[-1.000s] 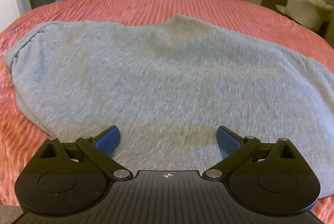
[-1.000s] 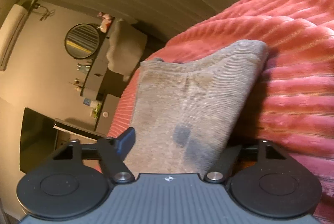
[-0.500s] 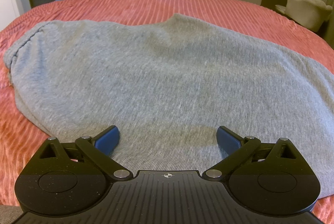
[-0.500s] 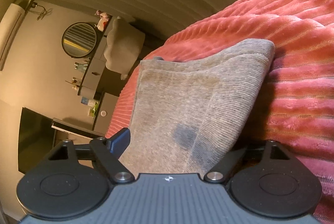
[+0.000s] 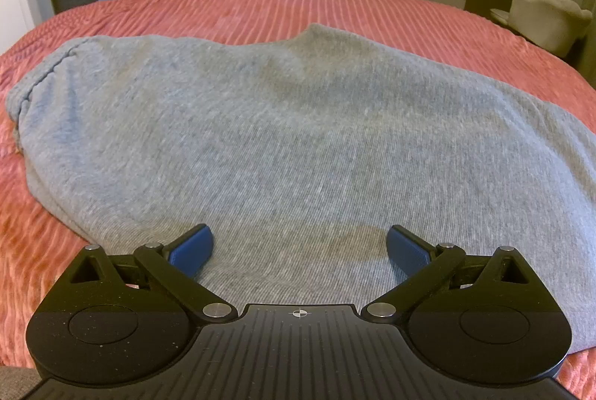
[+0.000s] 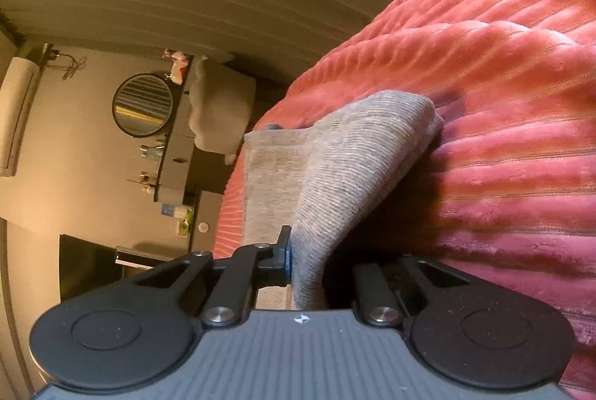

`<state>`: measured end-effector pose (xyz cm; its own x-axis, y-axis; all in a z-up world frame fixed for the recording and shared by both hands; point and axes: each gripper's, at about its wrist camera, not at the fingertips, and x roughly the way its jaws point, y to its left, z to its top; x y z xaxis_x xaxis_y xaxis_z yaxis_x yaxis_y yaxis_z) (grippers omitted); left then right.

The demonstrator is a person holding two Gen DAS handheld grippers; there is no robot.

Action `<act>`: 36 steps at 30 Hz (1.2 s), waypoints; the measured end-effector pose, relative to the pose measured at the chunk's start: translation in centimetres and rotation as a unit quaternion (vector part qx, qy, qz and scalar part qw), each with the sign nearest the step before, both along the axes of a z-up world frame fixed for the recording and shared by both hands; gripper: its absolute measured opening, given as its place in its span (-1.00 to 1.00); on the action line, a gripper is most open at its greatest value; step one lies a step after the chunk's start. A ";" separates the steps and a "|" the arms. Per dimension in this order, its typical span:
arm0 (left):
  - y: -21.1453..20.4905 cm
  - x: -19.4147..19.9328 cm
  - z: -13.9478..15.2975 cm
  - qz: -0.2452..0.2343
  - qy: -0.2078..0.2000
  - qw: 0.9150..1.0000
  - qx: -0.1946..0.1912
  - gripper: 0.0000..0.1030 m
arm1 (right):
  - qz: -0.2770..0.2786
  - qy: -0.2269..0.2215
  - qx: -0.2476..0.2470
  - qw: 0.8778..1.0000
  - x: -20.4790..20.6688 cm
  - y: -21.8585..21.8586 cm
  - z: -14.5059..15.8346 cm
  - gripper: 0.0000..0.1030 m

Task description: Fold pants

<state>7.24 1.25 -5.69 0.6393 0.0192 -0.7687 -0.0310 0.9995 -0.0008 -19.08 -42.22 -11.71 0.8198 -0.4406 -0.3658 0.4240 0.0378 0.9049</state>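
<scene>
Right gripper (image 6: pixel 307 264) — wide a moment ago — just pinched onto the pants (image 6: pixel 335 184) cuff; left gripper (image 5: pixel 298 247) unchanged, wide, empty.

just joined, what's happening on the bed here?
A person with a handheld gripper in each hand is folding grey pants spread on a red bedspread. The right gripper has just closed its jaws and is now pinched on one end of the fabric, which bunches up between the fingers. The left gripper sits over the near edge of the pants with its jaws wide open, the blue pads not pressing on the cloth. No fold made yet.
</scene>
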 end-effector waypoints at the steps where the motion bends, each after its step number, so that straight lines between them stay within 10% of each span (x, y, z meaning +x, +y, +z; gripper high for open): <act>1: 0.0 0.0 0.0 0.000 0.000 1.000 0.000 0.99 | 0.001 -0.001 0.001 1.000 -0.1 0.1 0.0 -0.79; 13: -0.1 0.1 -0.1 -0.001 -0.001 1.000 0.003 0.99 | 0.051 -0.024 -0.102 0.993 1.7 1.8 4.4 -0.78; 24: 0.1 0.0 0.3 0.002 -0.002 1.000 -0.010 0.99 | -0.028 -0.008 0.026 0.999 -1.3 0.2 -0.9 -0.79; 29: 1.4 -0.8 1.5 0.007 -0.015 0.998 -0.055 0.99 | 0.002 0.073 -0.104 0.992 2.0 2.2 5.7 -0.79; 33: 3.3 -1.6 3.0 0.041 -0.039 0.995 -0.087 0.99 | 0.097 0.112 -0.272 0.951 7.8 7.0 14.3 -0.79; 36: 5.2 -2.2 4.5 0.074 -0.059 0.990 -0.101 0.99 | 0.220 0.140 -0.433 0.863 12.8 15.4 18.8 -0.79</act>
